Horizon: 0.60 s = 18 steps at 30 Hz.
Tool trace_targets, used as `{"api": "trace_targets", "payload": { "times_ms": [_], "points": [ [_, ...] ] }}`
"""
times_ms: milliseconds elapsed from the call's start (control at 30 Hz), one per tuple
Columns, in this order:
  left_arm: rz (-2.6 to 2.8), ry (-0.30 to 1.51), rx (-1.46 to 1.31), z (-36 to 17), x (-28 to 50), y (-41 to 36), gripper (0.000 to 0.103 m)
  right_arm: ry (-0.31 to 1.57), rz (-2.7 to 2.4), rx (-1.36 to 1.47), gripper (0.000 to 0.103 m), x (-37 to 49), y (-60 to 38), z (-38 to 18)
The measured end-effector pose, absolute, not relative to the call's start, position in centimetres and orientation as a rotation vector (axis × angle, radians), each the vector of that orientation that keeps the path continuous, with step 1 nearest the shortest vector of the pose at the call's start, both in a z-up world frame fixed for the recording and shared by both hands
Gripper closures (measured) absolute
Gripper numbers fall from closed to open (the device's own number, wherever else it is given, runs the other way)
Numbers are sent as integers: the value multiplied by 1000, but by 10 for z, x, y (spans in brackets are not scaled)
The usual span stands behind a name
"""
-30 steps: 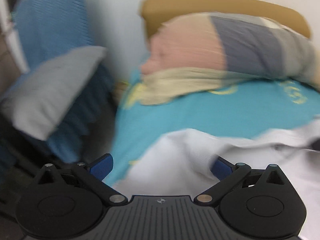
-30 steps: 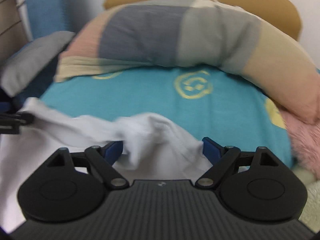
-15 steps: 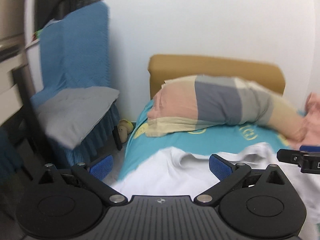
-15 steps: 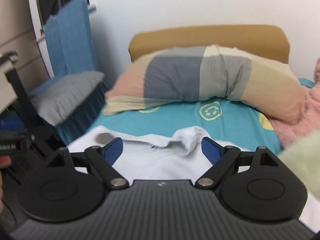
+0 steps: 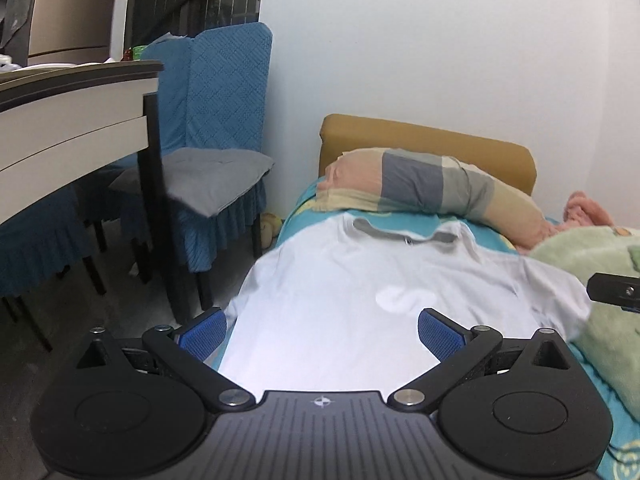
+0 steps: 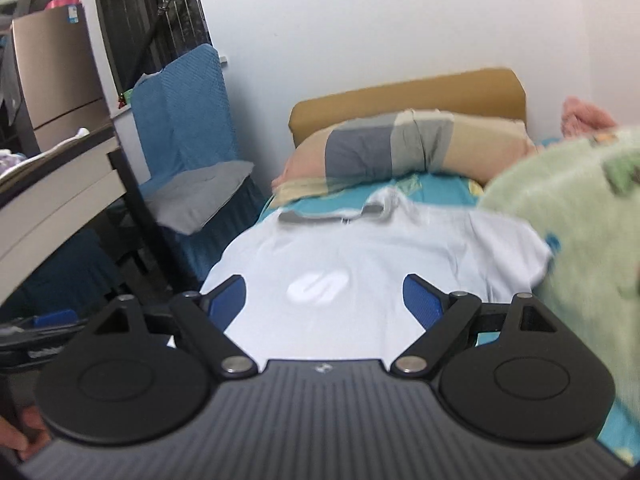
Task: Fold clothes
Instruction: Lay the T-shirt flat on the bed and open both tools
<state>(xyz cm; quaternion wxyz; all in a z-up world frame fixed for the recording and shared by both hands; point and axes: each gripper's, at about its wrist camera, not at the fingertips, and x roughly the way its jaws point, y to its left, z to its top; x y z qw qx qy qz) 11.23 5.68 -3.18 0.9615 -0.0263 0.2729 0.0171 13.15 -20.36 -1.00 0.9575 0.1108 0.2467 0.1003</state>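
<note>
A white polo shirt (image 5: 352, 280) (image 6: 360, 256) with a grey collar lies spread flat on the teal bed sheet (image 5: 296, 208), collar toward the pillow. A pale logo shows on its chest. My left gripper (image 5: 322, 330) hovers open above the shirt's near hem, nothing between its blue pads. Over the same hem area my right gripper (image 6: 324, 298) also stands open and holds nothing. Part of the right gripper shows at the right edge of the left wrist view, and the left gripper appears at the lower left of the right wrist view.
A striped pillow (image 5: 424, 188) rests against a mustard headboard (image 5: 432, 140). A green fleece blanket (image 5: 592, 264) (image 6: 576, 216) and pink fabric (image 5: 586, 210) lie on the right. Left of the bed stand a blue-covered chair (image 5: 216, 152) with a grey cushion and a desk (image 5: 68, 112).
Both grippers have pulled back and up from the shirt's collar end. The shirt, bunched near the fingers before, now lies spread flat on the bed.
</note>
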Motion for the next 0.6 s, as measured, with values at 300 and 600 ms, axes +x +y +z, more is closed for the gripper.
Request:
{"api": "trace_targets", "payload": {
  "times_ms": [300, 600],
  "points": [
    [101, 518, -75, -58, 78, 61, 0, 434, 223, 212, 16, 68, -204, -33],
    [112, 552, -60, -81, 87, 55, 0, 401, 232, 238, 16, 74, -207, -38]
  ]
}}
